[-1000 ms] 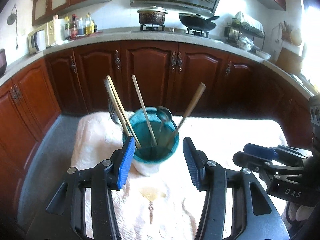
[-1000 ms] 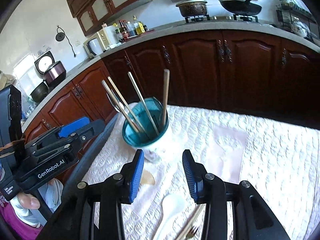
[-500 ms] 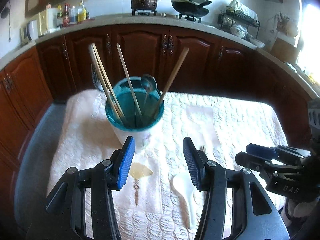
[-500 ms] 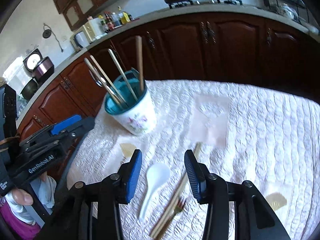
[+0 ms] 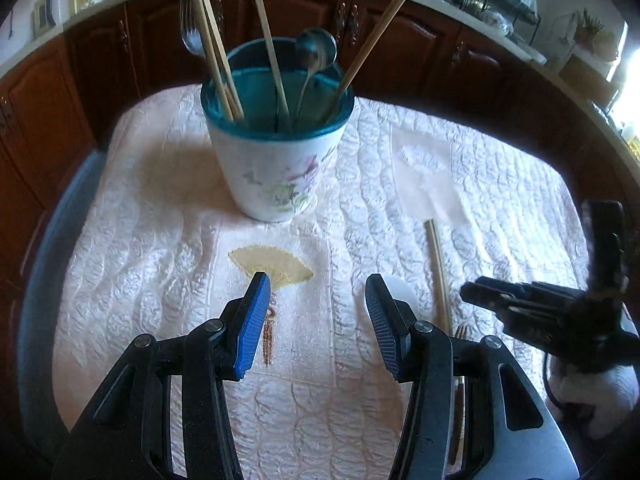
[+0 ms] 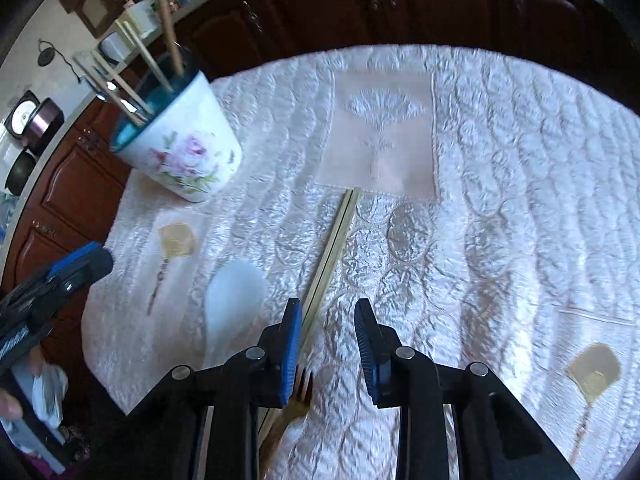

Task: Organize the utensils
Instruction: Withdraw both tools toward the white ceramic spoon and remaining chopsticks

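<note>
A white floral cup with a teal inside (image 5: 276,160) stands on the quilted cloth and holds several chopsticks, a metal spoon and a fork; it also shows in the right wrist view (image 6: 180,152). A pair of chopsticks (image 6: 332,248), a white ceramic spoon (image 6: 234,300) and a gold fork (image 6: 296,400) lie on the cloth. My right gripper (image 6: 326,344) is open, low over the chopsticks and fork. My left gripper (image 5: 316,320) is open and empty, in front of the cup. The white spoon (image 5: 394,286) shows partly behind my left gripper's right finger.
The table is covered by a white quilted cloth (image 6: 500,200) with embroidered patches. Dark wooden kitchen cabinets (image 5: 400,40) curve around behind it. The right gripper (image 5: 532,312) shows at the right of the left wrist view.
Both grippers have pulled back from the cup and dropped lower toward the cloth. The right gripper has moved over the chopsticks and fork lying on the cloth.
</note>
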The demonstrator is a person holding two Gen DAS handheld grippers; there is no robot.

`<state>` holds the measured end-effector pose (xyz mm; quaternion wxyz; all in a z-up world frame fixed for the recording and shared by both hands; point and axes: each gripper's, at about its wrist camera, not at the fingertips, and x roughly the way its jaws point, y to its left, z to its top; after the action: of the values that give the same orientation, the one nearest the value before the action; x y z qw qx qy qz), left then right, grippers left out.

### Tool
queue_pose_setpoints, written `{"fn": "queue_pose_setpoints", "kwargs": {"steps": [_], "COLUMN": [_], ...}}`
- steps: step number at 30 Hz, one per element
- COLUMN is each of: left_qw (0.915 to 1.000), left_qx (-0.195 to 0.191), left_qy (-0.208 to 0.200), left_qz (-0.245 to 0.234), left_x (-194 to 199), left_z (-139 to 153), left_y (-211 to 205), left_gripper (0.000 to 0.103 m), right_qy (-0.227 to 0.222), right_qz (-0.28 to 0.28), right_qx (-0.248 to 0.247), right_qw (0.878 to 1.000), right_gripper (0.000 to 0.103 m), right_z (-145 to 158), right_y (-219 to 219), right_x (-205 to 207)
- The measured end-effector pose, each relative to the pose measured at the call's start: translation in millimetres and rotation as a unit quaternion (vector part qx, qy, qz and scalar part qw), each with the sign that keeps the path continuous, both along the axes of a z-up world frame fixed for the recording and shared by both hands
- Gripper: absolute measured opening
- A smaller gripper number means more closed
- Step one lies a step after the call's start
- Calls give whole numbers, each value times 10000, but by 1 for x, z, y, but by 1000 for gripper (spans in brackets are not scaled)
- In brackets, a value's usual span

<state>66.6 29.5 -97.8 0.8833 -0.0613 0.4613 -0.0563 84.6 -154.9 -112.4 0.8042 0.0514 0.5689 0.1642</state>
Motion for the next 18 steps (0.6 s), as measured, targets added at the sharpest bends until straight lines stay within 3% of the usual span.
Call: {"fn": "queue_pose_setpoints", "kwargs": {"steps": [10, 18], "left_qw": [9998, 9997], "left_qx": [-50, -48], "left_qy": [191, 253], "left_qz": [40, -35], "left_x": [8, 14], "left_z": [-18, -24], "left_y": [3, -4], "left_gripper": [49, 49], "right_qy": [-44, 37], "right_qz": [129, 3], "right_qx": [-434, -258], "right_qw": [9990, 9997], "right_gripper": [25, 25], "right_z": [-12, -15], "right_y": [18, 9], "right_x": [19, 24]}}
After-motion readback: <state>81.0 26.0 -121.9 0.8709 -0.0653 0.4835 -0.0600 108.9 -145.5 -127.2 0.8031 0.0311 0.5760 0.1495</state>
